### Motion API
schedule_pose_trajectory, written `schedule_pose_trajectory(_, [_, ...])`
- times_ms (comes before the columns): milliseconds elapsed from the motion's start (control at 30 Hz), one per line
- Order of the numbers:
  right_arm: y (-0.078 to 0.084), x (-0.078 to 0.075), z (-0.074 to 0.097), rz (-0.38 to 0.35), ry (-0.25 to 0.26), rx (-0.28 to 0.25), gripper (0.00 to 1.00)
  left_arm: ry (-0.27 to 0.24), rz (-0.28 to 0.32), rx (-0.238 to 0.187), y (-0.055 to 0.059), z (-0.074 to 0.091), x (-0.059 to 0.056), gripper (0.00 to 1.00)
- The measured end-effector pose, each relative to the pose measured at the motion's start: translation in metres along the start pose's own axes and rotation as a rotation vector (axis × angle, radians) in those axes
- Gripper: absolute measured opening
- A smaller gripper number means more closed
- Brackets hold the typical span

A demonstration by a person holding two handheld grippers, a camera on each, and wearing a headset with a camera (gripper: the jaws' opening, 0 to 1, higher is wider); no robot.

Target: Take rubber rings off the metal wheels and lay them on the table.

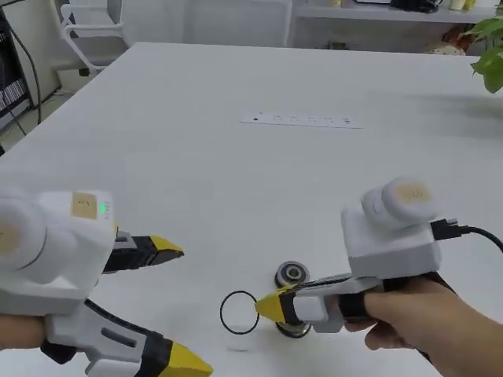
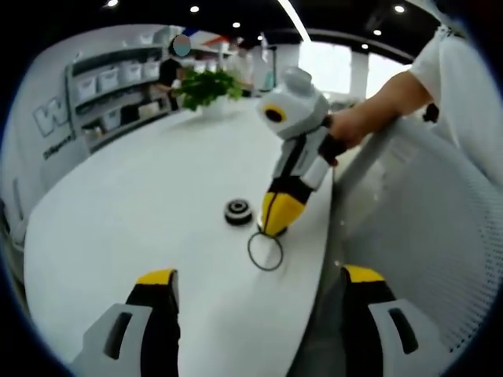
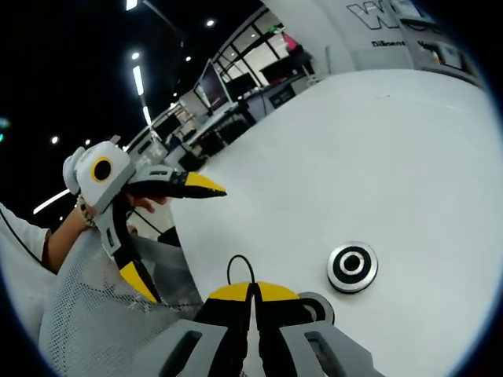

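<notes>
Yellow-tipped right gripper (image 1: 264, 307) pinching rubber ring (image 1: 222, 312) edge on table (image 1: 236, 181), left gripper (image 1: 189, 308) spread wide

Here's my right gripper (image 1: 271, 306), tips over one wheel (image 1: 297, 328) near the table's (image 1: 236, 181) front edge, a second wheel (image 1: 292, 274) just behind. The ring (image 1: 222, 312) lies flat between it and my left gripper (image 1: 182, 308). A power strip (image 1: 301, 120) lies far back.
</notes>
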State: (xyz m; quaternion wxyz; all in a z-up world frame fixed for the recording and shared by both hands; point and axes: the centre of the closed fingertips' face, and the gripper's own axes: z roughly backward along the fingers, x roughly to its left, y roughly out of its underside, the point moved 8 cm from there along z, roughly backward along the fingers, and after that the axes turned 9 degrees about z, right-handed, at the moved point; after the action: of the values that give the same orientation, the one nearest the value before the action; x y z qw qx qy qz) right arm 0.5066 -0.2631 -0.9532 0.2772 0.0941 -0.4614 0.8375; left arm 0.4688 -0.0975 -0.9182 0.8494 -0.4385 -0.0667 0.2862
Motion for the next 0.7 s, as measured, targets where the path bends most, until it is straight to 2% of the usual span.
schedule_pose_trajectory(100, [0.0036,-0.0004,-0.0023,0.031,0.011,0.027,0.0,0.006,0.004,0.013,0.0023,-0.0012,-0.0003,0.88])
schedule_pose_trajectory(400, [0.0064,-0.0003,-0.007,0.095,0.025,0.053,0.03,0.008,0.009,0.048,0.0072,-0.0026,0.0002,0.89])
schedule_pose_trajectory(500, [0.0086,-0.0008,-0.0074,0.106,0.029,0.068,0.05,0.012,0.008,0.052,0.0078,-0.0029,-0.0004,0.89])
schedule_pose_trajectory(700, [0.0053,-0.0004,-0.0064,0.16,0.041,0.066,0.09,0.014,0.007,0.052,0.0076,-0.0027,-0.0012,0.89])
